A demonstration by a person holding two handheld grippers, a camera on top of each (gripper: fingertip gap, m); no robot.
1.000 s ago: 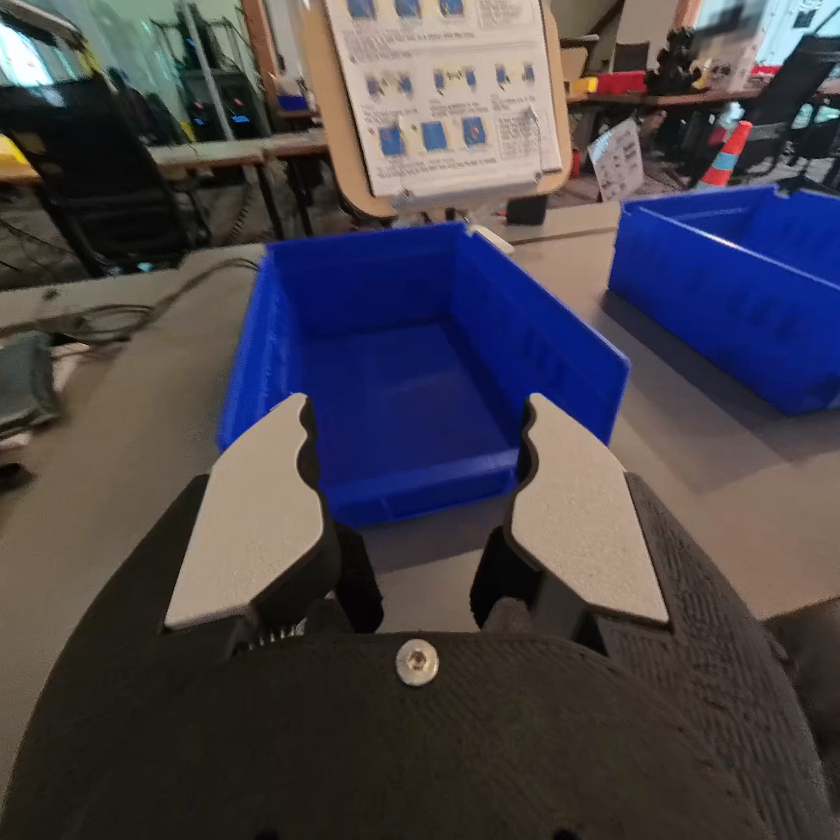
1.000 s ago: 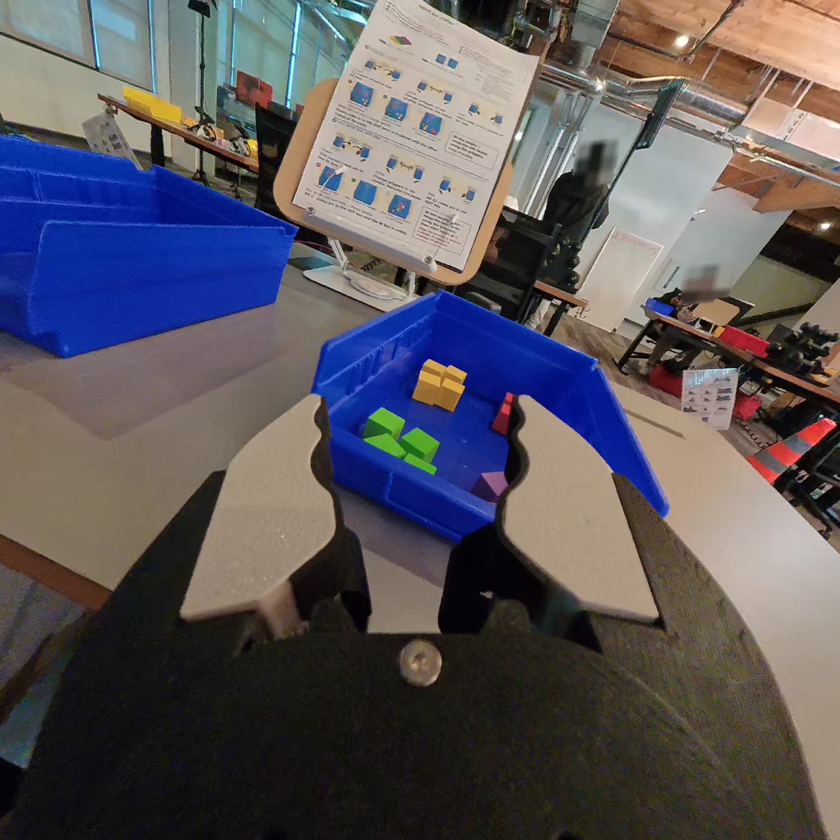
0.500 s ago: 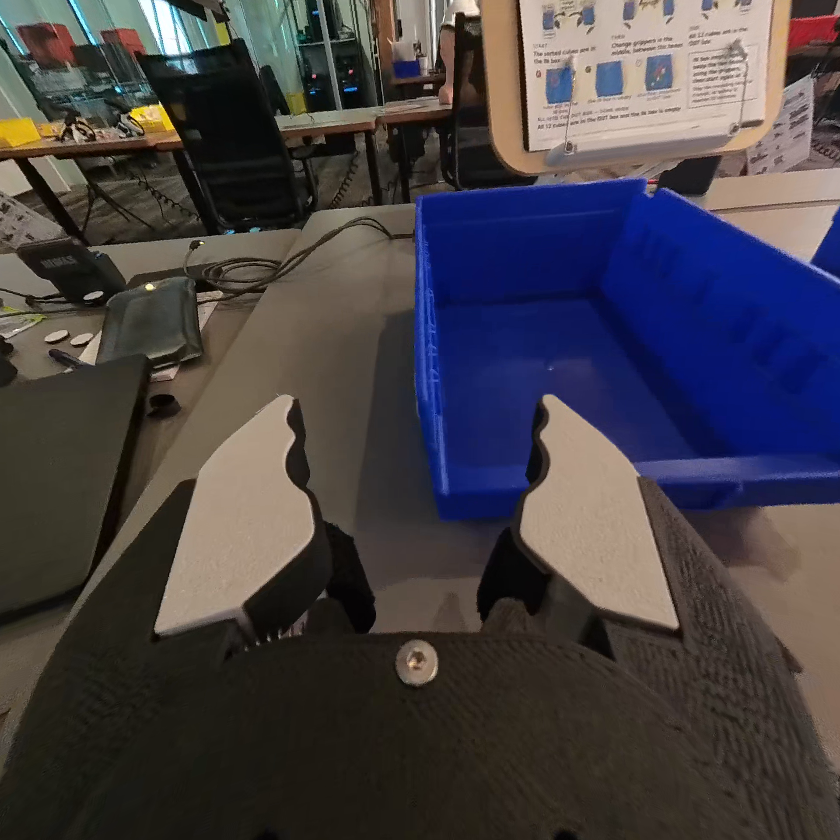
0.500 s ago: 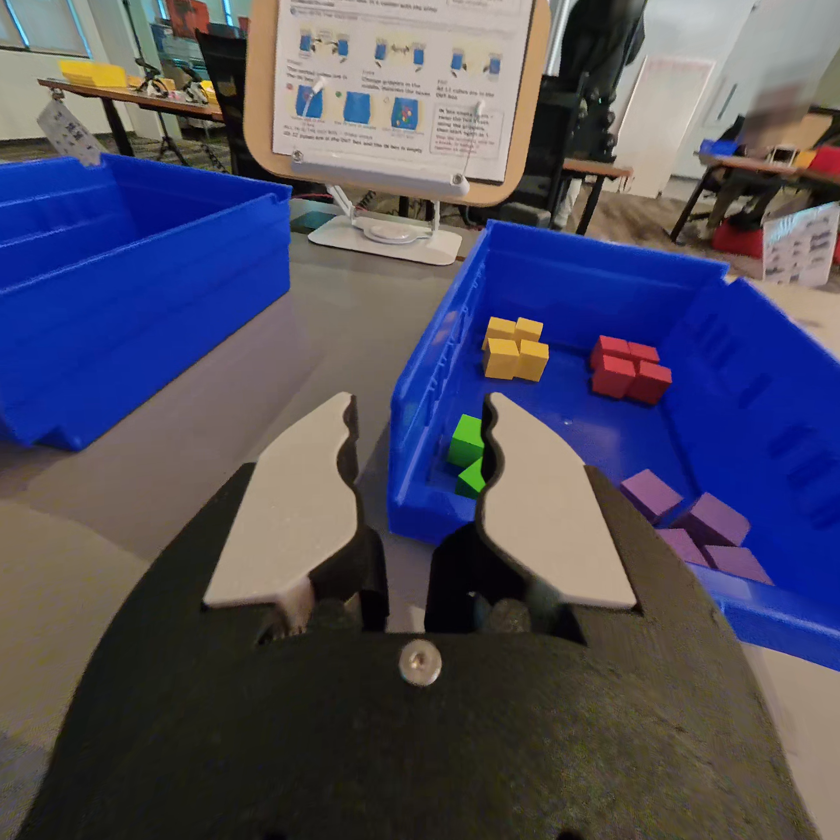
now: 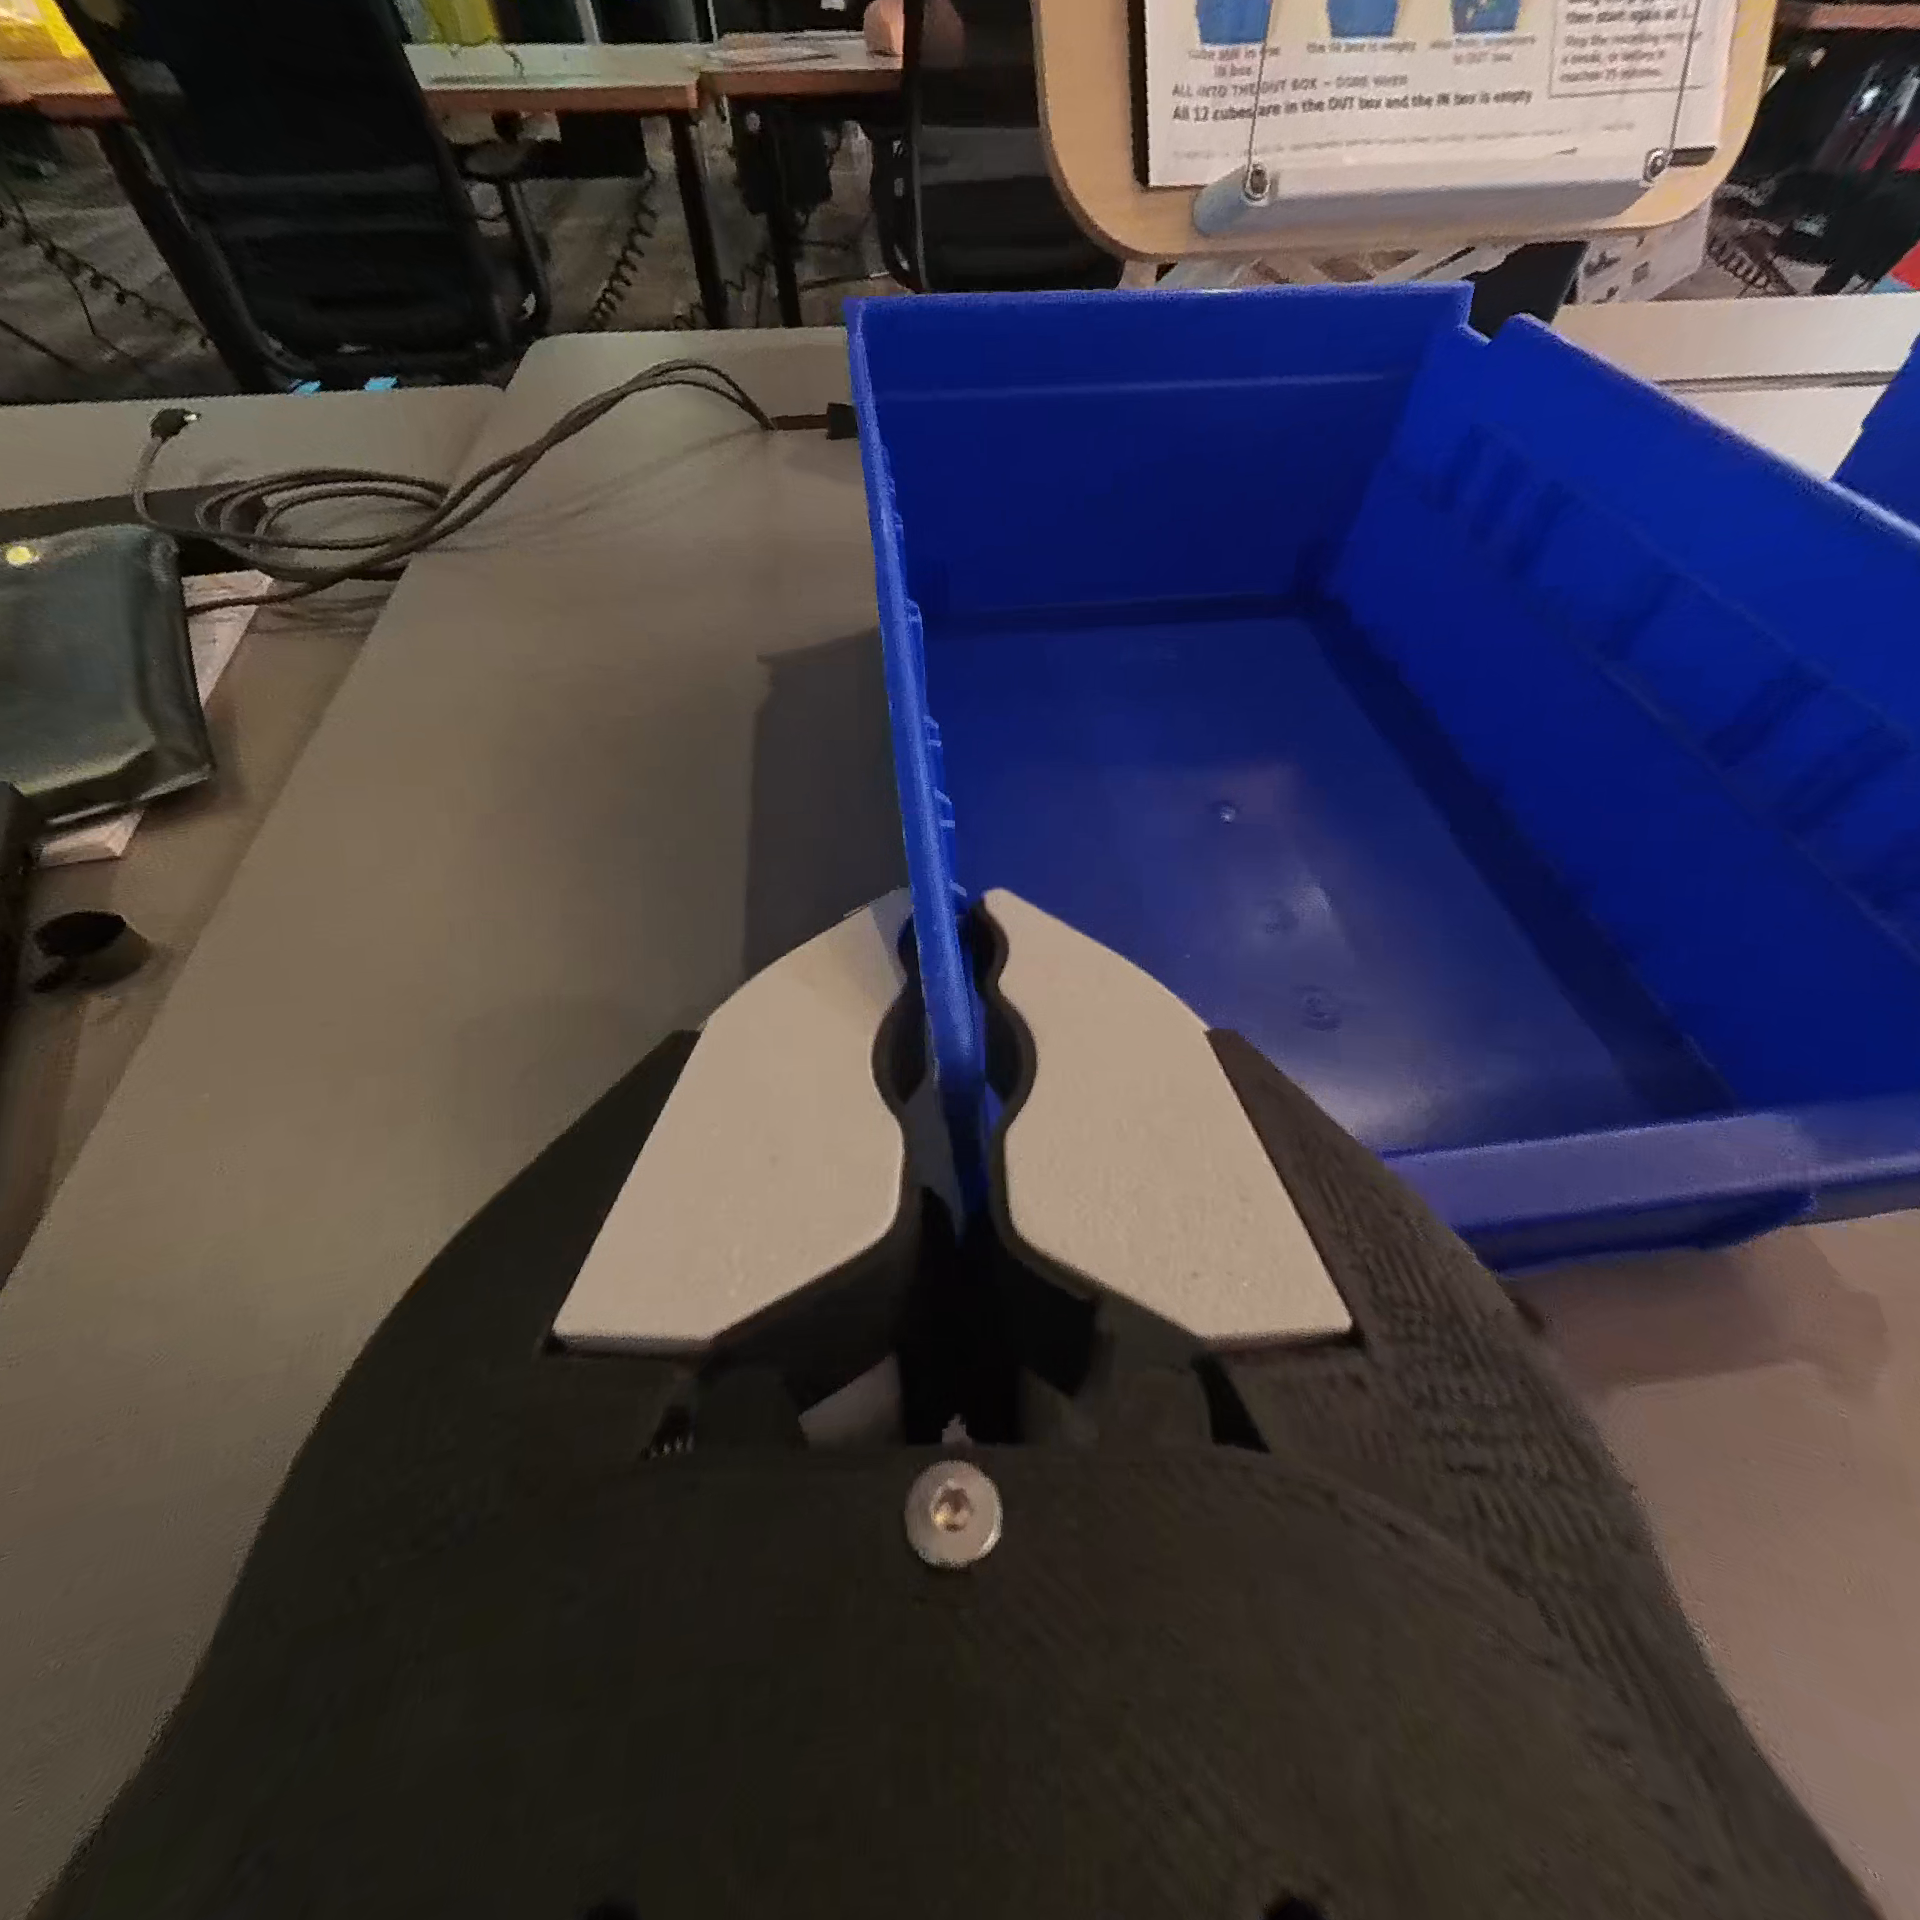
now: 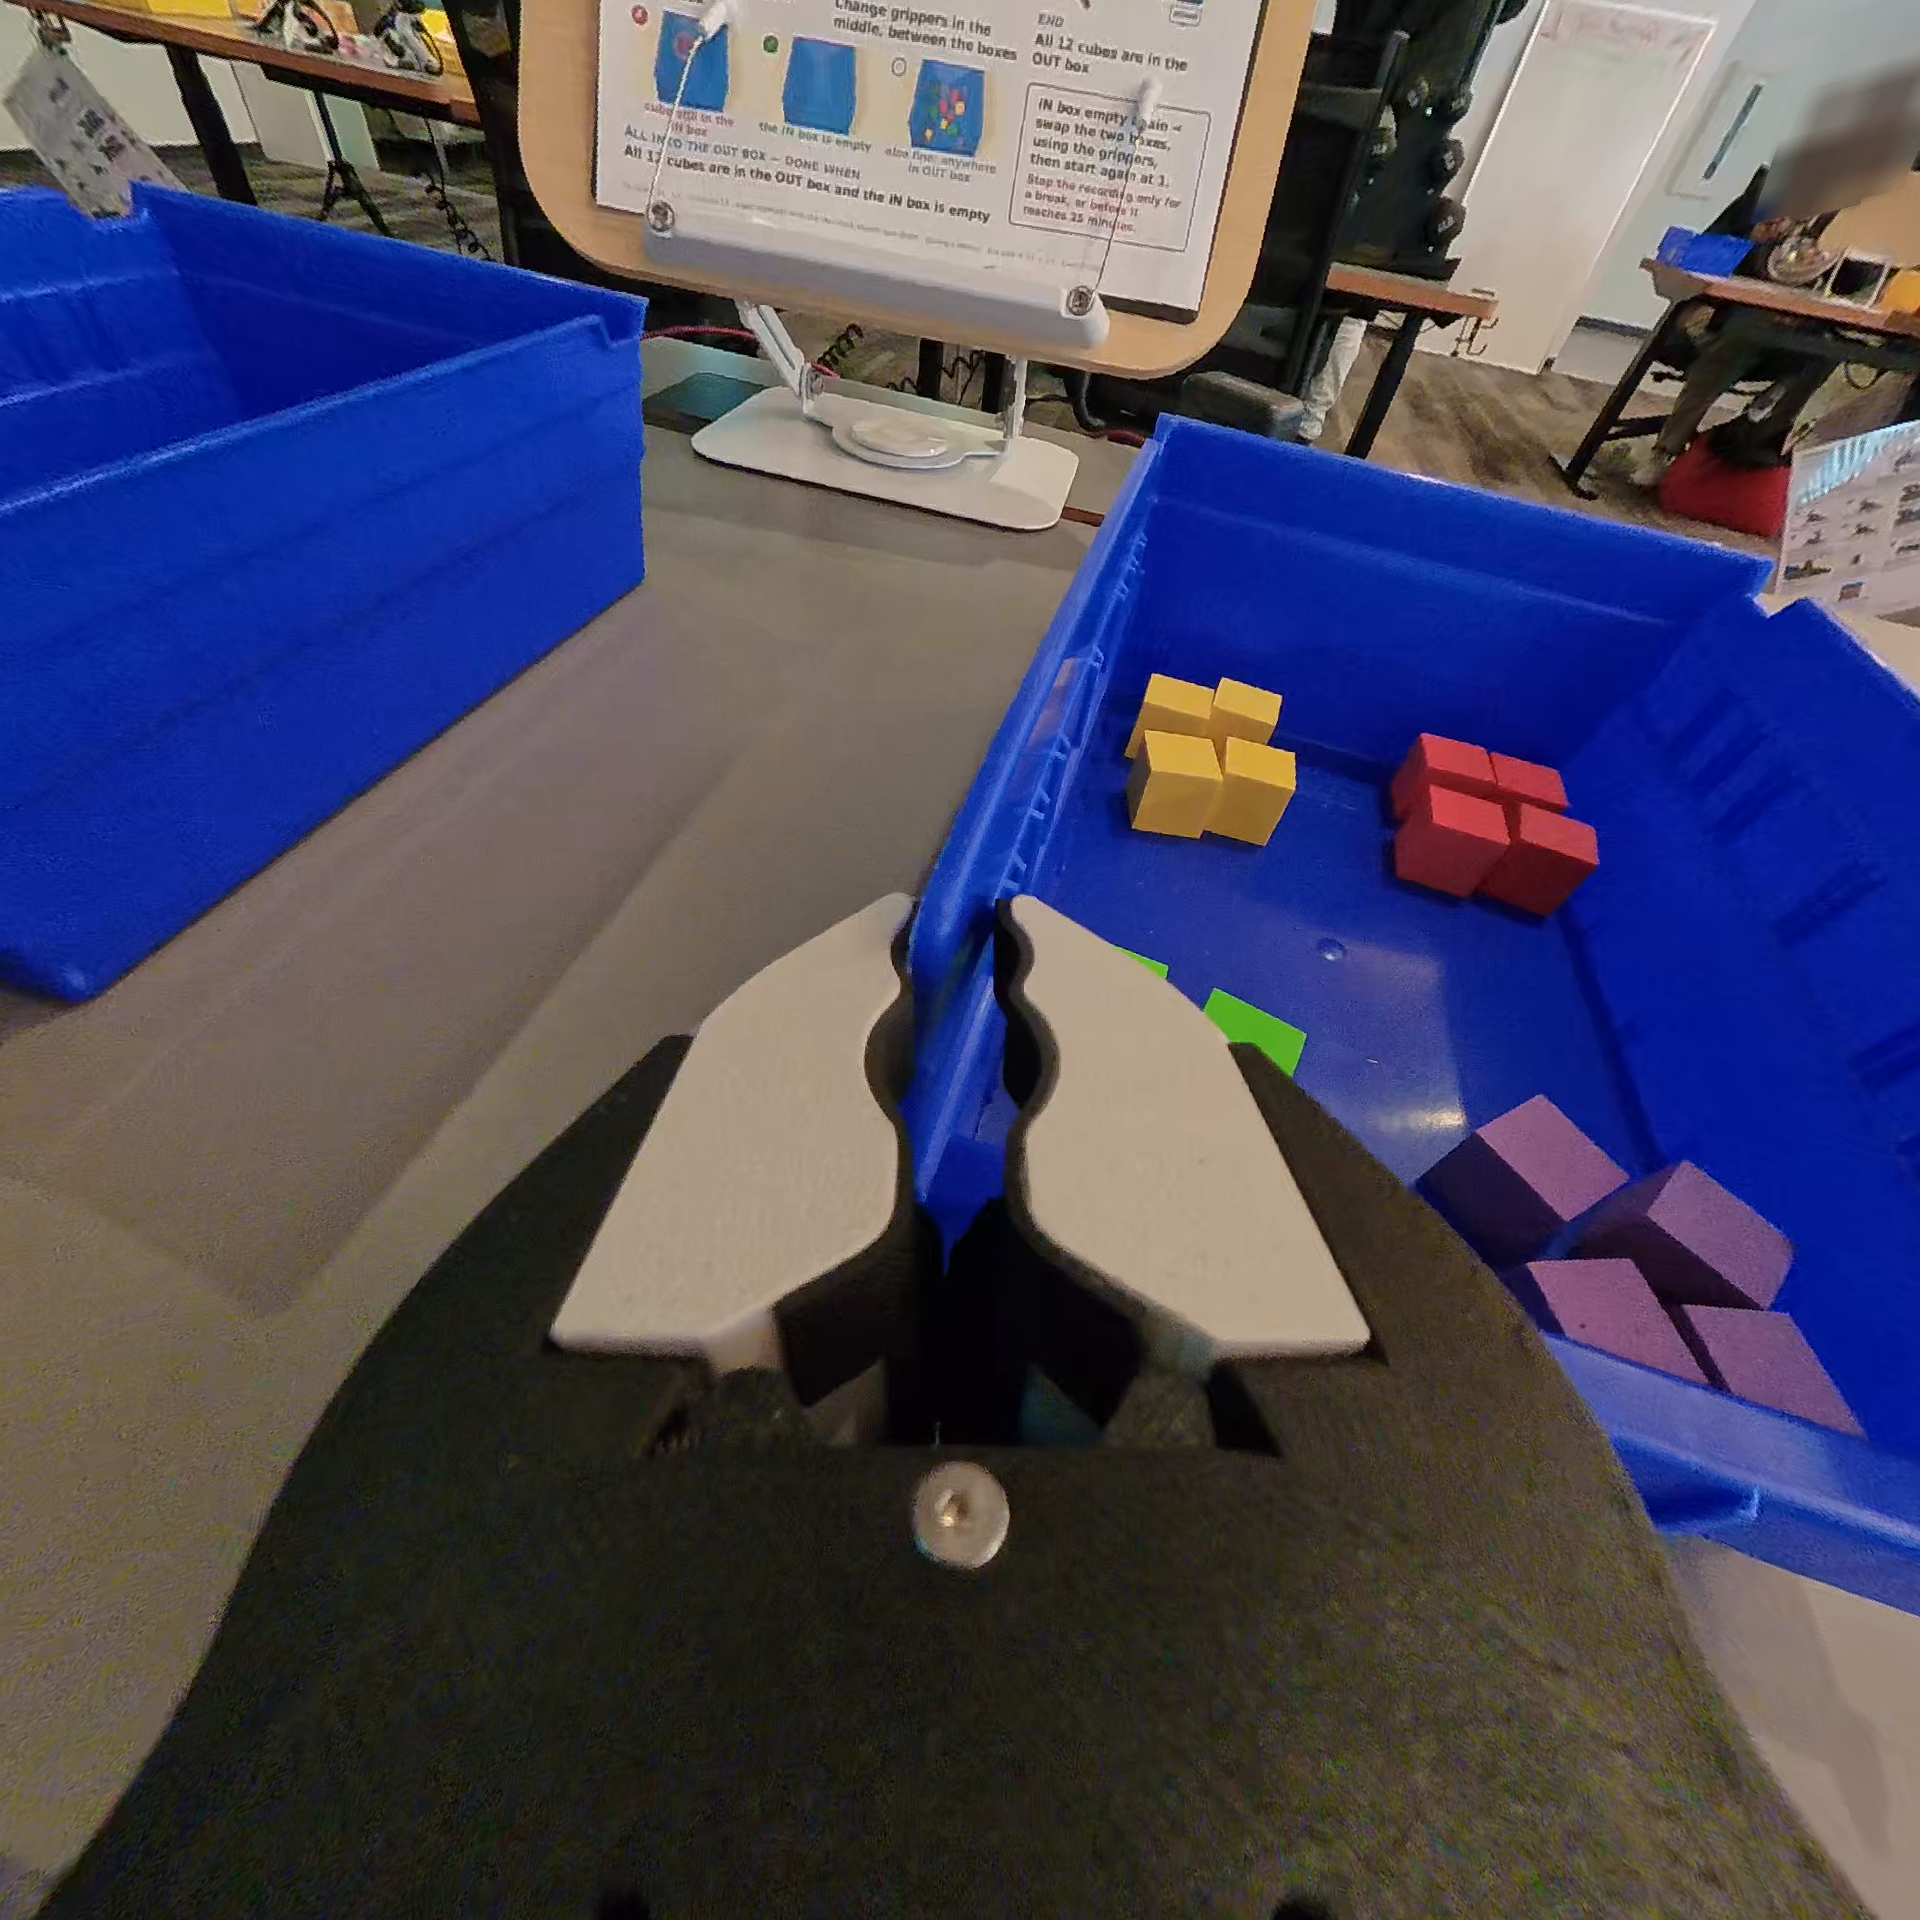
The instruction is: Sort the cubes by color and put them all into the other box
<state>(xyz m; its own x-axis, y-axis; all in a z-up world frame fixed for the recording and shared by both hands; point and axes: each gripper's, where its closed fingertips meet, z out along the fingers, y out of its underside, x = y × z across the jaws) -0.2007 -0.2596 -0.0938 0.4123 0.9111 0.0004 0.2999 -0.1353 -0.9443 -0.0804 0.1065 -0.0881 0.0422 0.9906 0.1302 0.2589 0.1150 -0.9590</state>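
In the left wrist view my left gripper (image 5: 943,920) is shut on the left wall of an empty blue bin (image 5: 1621,665), one finger outside and one inside. In the right wrist view my right gripper (image 6: 954,920) is shut on the left wall of a second blue bin (image 6: 1382,603). That bin holds yellow cubes (image 6: 1210,769), red cubes (image 6: 1491,836), purple cubes (image 6: 1652,1278) and green cubes (image 6: 1252,1029), the green ones partly hidden behind my right finger.
Both bins rest on a grey table (image 5: 499,935). The empty bin also shows at the left of the right wrist view (image 6: 312,582). A clipboard stand with an instruction sheet (image 6: 894,177) stands behind the bins. Cables (image 5: 416,499) and a dark pouch (image 5: 83,665) lie at the left.
Both grippers moved forward and closed: the left onto the empty bin's left wall, the right onto the left wall of the bin with cubes. Both were open half a second ago.
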